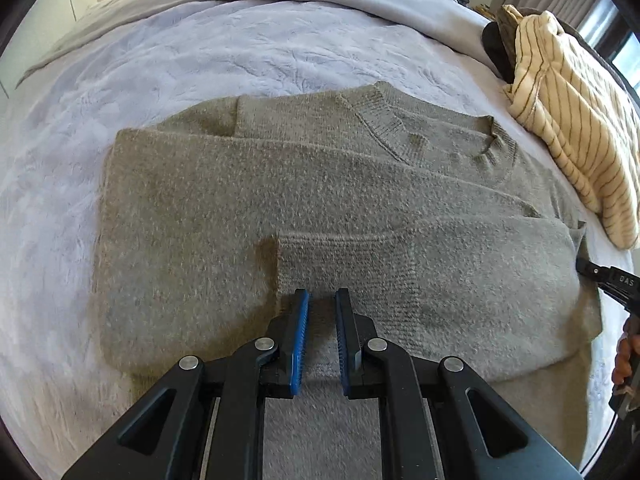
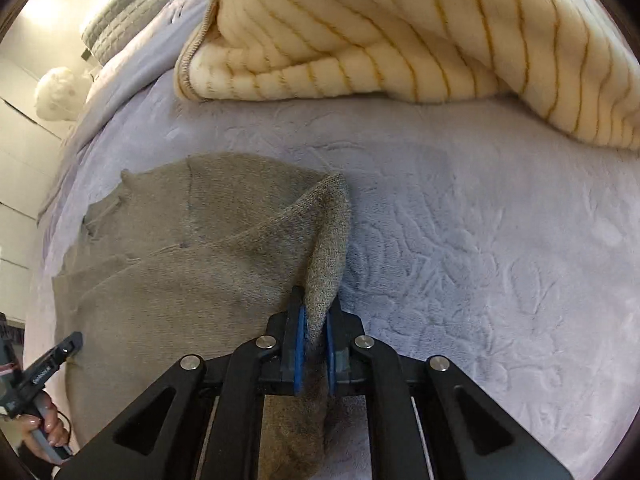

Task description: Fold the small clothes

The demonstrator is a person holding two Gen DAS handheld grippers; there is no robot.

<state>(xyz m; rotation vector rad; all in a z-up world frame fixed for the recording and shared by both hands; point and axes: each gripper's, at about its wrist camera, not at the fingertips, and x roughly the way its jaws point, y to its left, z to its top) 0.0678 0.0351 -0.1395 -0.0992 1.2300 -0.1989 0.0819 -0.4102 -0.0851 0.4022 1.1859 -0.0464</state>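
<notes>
A grey-brown knit sweater (image 1: 240, 208) lies partly folded on the bed, neckline toward the far right and a ribbed cuff (image 1: 344, 264) laid across its body. My left gripper (image 1: 322, 294) is at the sweater's near edge. Its blue pads stand narrowly apart, and sweater fabric runs down through the gap. In the right wrist view, my right gripper (image 2: 318, 300) is shut on a ribbed edge of the sweater (image 2: 180, 260), which rises in a raised fold from the bed. The left gripper (image 2: 72, 344) shows at the lower left of that view, and the right gripper (image 1: 604, 276) at the left wrist view's right edge.
A lavender textured bedspread (image 1: 160, 52) covers the bed (image 2: 480, 220). A cream garment with thin brown stripes (image 1: 572, 132) is heaped at the far right (image 2: 400, 28). A person's hand (image 2: 44, 424) holds the left gripper's handle.
</notes>
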